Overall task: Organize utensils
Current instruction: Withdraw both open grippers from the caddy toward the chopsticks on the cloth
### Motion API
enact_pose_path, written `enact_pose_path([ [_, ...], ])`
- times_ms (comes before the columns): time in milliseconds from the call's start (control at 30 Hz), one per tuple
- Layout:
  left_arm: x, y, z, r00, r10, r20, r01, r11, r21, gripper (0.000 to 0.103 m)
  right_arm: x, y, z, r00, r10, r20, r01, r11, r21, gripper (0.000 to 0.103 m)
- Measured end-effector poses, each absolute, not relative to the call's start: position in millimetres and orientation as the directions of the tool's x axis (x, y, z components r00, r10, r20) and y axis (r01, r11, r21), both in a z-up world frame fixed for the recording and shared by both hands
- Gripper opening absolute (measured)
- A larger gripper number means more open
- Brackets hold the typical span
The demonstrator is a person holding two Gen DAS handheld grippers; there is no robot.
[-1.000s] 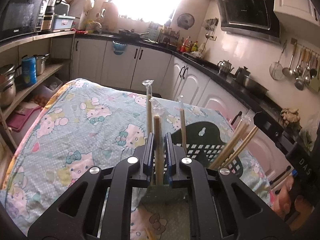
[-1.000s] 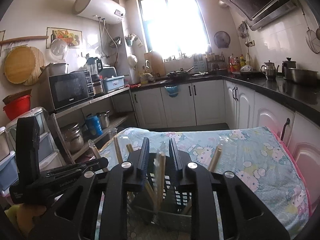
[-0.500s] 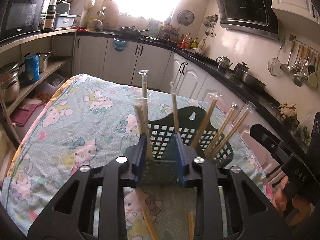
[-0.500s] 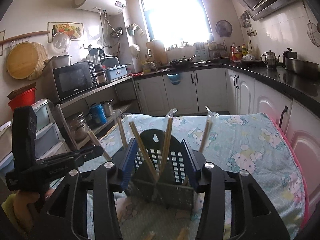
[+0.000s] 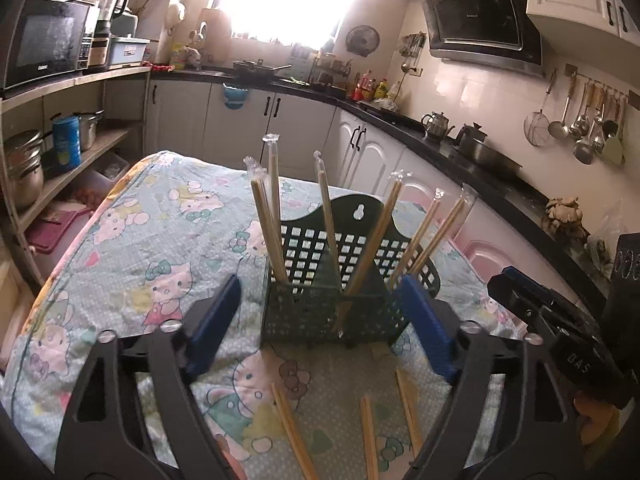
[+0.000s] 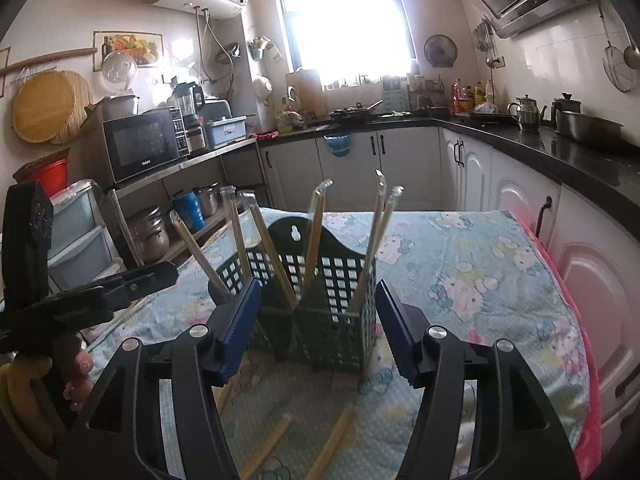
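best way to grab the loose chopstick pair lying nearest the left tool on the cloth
Take the loose chopstick pair across its middle, coming straight down from above. It lies flat and slanted on the cloth in front of the green holder, so turn the left tool until its pads straddle the thin width. Its jaws have just been opening and hold nothing.

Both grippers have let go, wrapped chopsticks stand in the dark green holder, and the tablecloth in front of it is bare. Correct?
Not quite: the tablecloth isn't bare. The left wrist view shows loose chopsticks lying on it in front of the holder. The rest holds: the left gripper and right gripper have just opened their jaws, gripping nothing.
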State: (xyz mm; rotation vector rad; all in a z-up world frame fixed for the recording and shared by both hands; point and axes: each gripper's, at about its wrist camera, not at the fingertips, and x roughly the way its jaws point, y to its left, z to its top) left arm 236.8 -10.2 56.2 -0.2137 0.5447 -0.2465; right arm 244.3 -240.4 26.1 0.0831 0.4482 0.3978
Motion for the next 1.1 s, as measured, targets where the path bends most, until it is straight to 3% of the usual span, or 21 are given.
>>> enact_pose_path([
  [300,217,-12,45,0.819,-0.285,-0.499,0.173,0.95,-0.259,0.088,220,-249,13,0.825,0.358,-0.438,-0.339,0.933,0.123,0.065],
  [1100,198,-16,-7,0.748,-0.26,-0.61,0.126,0.959,-0.253,0.088,201,-251,-40,0.744,0.347,-0.571,-0.345,0.931,0.116,0.066],
])
